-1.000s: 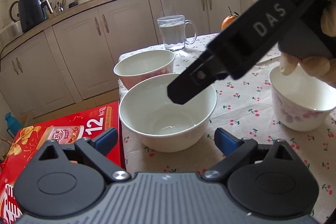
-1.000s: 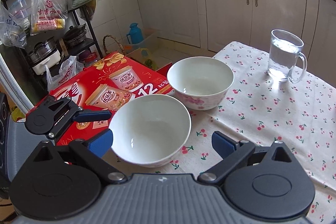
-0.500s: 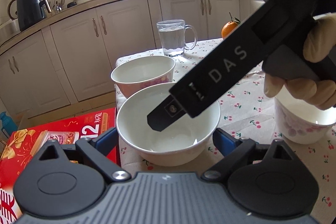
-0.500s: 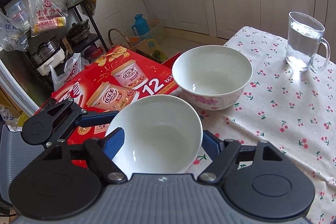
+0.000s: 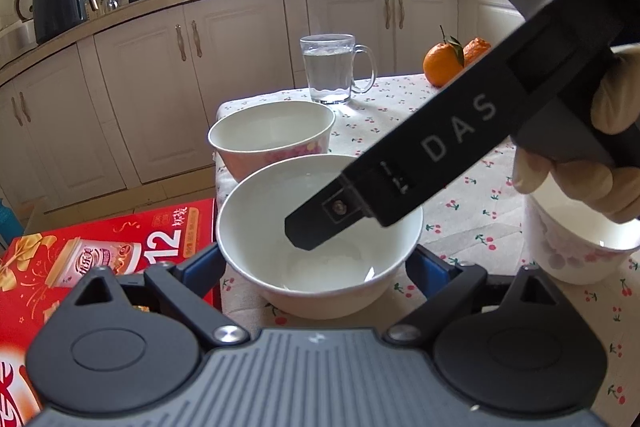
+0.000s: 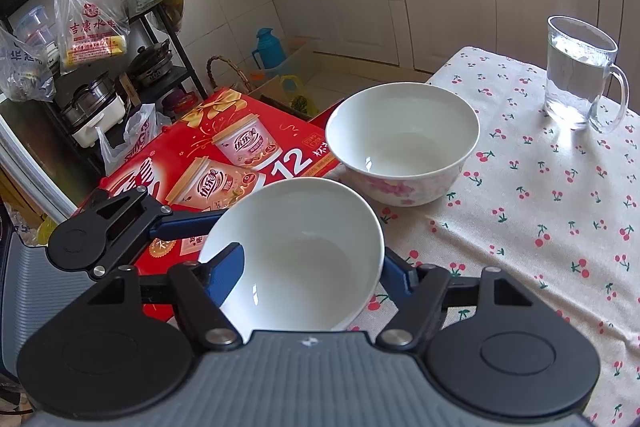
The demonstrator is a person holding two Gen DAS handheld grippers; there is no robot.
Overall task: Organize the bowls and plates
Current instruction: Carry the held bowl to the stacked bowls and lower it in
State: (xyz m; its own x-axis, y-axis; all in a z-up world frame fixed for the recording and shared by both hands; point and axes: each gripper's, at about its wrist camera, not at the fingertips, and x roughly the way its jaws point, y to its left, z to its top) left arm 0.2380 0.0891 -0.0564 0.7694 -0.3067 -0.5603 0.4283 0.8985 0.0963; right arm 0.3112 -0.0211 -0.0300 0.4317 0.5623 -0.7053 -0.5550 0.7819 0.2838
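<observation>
Three bowls stand on the table [image 5: 480,163] in the left wrist view. The plain bowl [image 5: 320,255] sits near the table's left edge, between the pads of the left gripper [image 5: 316,263]. Its jaws have just been closing, and each blue pad now lies against the bowl's outer wall, one on either side, so I read this tool as clamped on the bowl. One finger [image 5: 320,227] of the second tool reaches down into the same bowl from the upper right, held by a gloved hand [image 5: 580,183]. The floral bowl [image 5: 272,135] stands upright just behind the plain bowl. A third bowl [image 5: 580,243] stands well apart at the right, below the hand. The mug [image 5: 332,71] of water and two oranges [image 5: 444,65] stand at the far side. A red box [image 5: 100,259] lies left of the table, lower down

In the right wrist view the plain bowl fills the space between the fingers of the right gripper [image 6: 312,271]. Its jaws have just been closing. The left pad [image 6: 226,267] sits inside the bowl and the right pad [image 6: 396,275] outside the wall. I cannot tell whether they press on it. The left gripper's finger meets the bowl's left rim. The floral bowl stands beyond, the mug at the far right
</observation>
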